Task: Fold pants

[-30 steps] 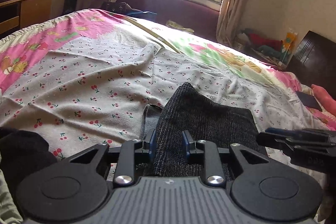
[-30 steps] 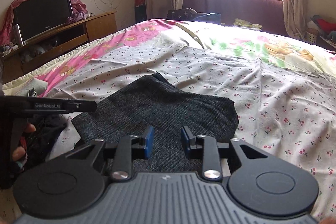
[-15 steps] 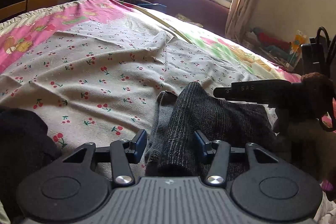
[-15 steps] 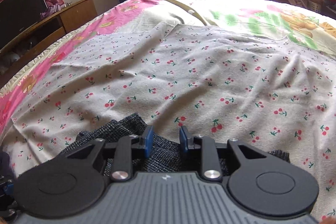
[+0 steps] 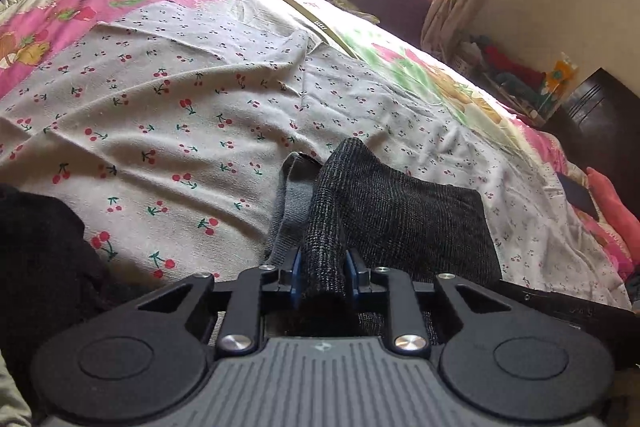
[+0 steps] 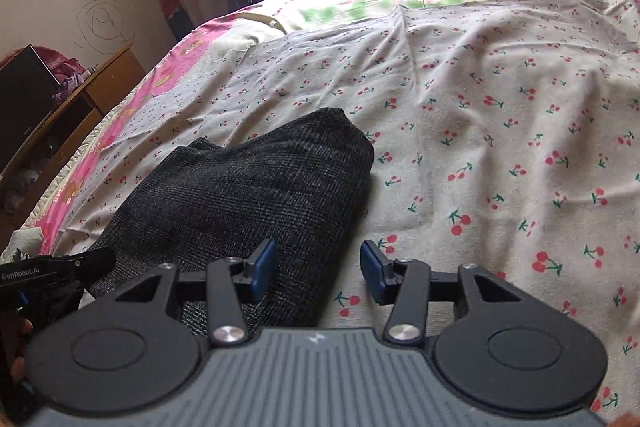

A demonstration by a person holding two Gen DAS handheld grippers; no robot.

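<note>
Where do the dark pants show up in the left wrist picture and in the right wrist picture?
Left wrist: the dark pants lie at lower centre, a fold bunched between the left claw.
Right wrist: the dark pants lie left of centre, their edge beside the open right claw.
Shared landmark: the cherry-print sheet.

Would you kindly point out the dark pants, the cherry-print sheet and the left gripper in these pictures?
dark pants (image 6: 248, 179), right wrist view, on the middle of the folded bundle.
cherry-print sheet (image 6: 500, 155), right wrist view, on a bare stretch right of the pants.
left gripper (image 5: 322, 273), left wrist view, midway between the fingertips, which pinch a fabric fold.
</note>
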